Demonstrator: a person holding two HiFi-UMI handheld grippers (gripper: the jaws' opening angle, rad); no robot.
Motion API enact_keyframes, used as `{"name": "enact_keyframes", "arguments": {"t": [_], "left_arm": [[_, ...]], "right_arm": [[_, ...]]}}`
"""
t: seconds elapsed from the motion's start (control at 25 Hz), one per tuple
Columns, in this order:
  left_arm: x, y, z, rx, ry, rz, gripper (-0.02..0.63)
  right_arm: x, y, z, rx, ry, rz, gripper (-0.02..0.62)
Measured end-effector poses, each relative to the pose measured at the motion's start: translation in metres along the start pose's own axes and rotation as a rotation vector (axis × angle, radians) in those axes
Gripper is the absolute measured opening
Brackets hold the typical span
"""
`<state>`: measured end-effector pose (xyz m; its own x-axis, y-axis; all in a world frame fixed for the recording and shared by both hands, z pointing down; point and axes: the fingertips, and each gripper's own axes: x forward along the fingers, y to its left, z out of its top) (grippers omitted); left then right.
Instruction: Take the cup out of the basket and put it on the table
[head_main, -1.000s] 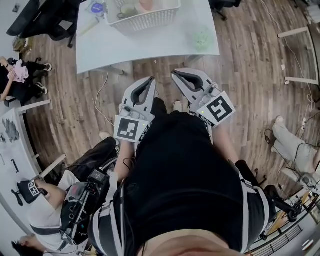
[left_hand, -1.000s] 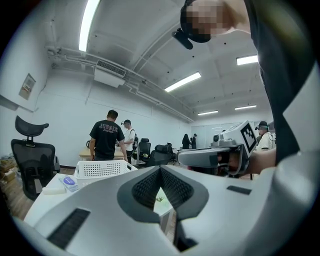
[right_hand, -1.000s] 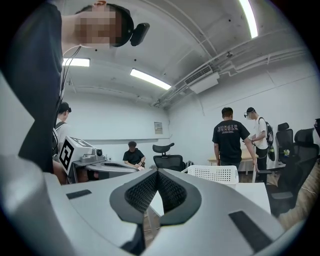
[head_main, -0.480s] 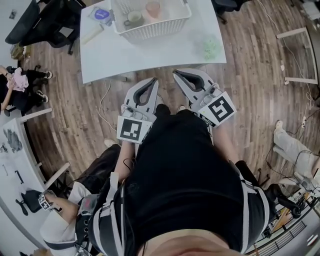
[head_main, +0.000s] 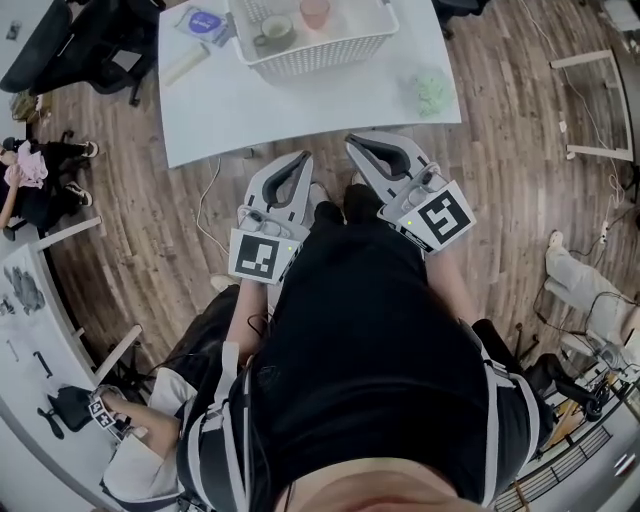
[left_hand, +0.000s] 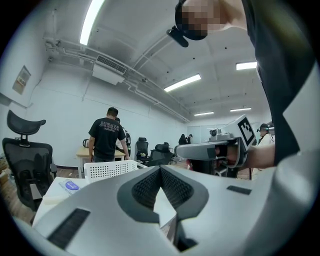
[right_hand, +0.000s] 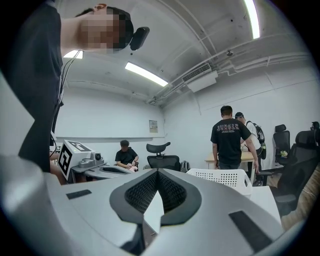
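White perforated basket (head_main: 322, 56), white table (head_main: 300, 108), pink cup (head_main: 315, 12), grey-green cup (head_main: 272, 35), brown wood-grain floor (head_main: 520, 130).

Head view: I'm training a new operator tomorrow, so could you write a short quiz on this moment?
1. In the basket, what colour is the cup beside the greyish mug?
2. Where does the green crumpled thing lie? A: in the basket. B: on the table, right of the basket. C: on the floor.
3. True or false: the left gripper holds a cup between its jaws.
Key: 1 pink; 2 B; 3 false: it and the right gripper are both shut and empty.
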<state>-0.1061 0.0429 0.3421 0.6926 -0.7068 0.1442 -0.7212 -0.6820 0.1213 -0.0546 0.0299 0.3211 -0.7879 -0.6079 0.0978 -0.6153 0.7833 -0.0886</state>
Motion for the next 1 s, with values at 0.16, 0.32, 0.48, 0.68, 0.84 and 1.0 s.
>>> {"name": "enact_keyframes", "arguments": {"t": [0.16, 0.32, 0.48, 0.68, 0.84, 1.0], "left_arm": [[0.010, 0.006, -0.001, -0.011, 0.006, -0.006, 0.020], [0.022, 0.012, 0.002, -0.010, -0.009, 0.009, 0.020], [0.032, 0.019, 0.007, -0.013, -0.015, 0.038, 0.020], [0.048, 0.027, 0.012, -0.016, -0.005, 0.048, 0.020], [0.066, 0.039, 0.021, -0.010, -0.014, 0.066, 0.020], [0.083, 0.044, 0.027, -0.010, -0.025, 0.074, 0.020]], "right_arm": [[0.002, -0.012, 0.000, 0.002, 0.005, -0.014, 0.018], [0.005, -0.026, -0.002, 0.011, -0.008, -0.005, 0.018], [0.015, -0.038, 0.002, 0.010, -0.016, 0.022, 0.018], [0.028, -0.057, 0.009, 0.013, -0.035, 0.049, 0.018], [0.037, -0.074, 0.007, 0.036, -0.029, 0.070, 0.018], [0.041, -0.094, 0.009, 0.038, -0.027, 0.078, 0.018]]}}
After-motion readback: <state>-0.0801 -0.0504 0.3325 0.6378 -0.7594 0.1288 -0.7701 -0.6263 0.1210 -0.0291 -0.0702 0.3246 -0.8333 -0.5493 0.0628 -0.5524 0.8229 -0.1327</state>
